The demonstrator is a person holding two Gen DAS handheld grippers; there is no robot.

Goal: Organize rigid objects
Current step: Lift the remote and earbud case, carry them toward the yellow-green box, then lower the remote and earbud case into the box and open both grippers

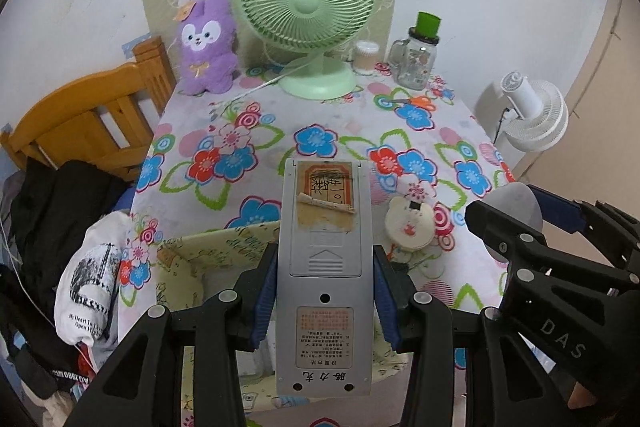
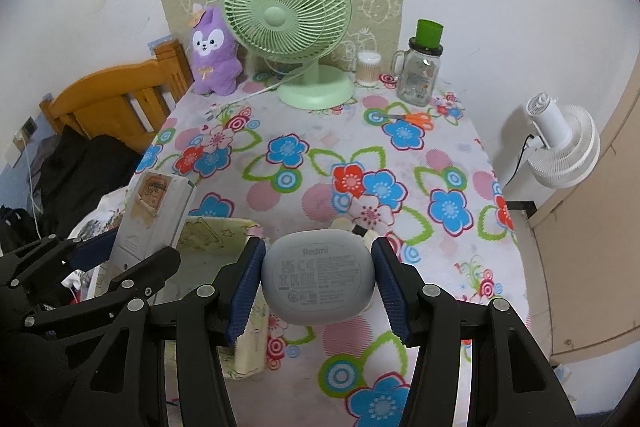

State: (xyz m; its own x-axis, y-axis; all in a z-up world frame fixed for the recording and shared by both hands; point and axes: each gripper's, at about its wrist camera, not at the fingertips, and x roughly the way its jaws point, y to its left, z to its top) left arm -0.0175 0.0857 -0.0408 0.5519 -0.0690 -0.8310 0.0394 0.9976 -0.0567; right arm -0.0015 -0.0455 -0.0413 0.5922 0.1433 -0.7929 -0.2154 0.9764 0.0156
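- Left gripper pinches a grey remote across its width, back face up, long end sticking out well past the pads. Risk: with so much length ahead of the pinch, the remote may pivot or slide down if the gripper tilts steeper.
- Right gripper pinches a grey earbud case by its rounded ends. Risk: smooth curved shell, only small contact patches on the pads; a jolt could squirt it out onto the surface or off the near edge.
- Both items are held in the air over the near part of the surface, the remote above a pale patterned box, the case just right of it. My guess is that the box is where they go.
- The grippers sit close side by side; the right one's frame shows at the edge of the left view. Risk: frames knocking together if both go for the box at once. One at a time would be safer.
- A small round bear-shaped item lies just right of the box. Risk: the case or a finger coming down on it and nudging it.
- Box walls look soft and slumped. Risk: the remote's tip catching the rim and folding it, or tipping the box off the edge beside the clothes.
- Fan, jar and scissors stand well apart at the far end; no worry there.
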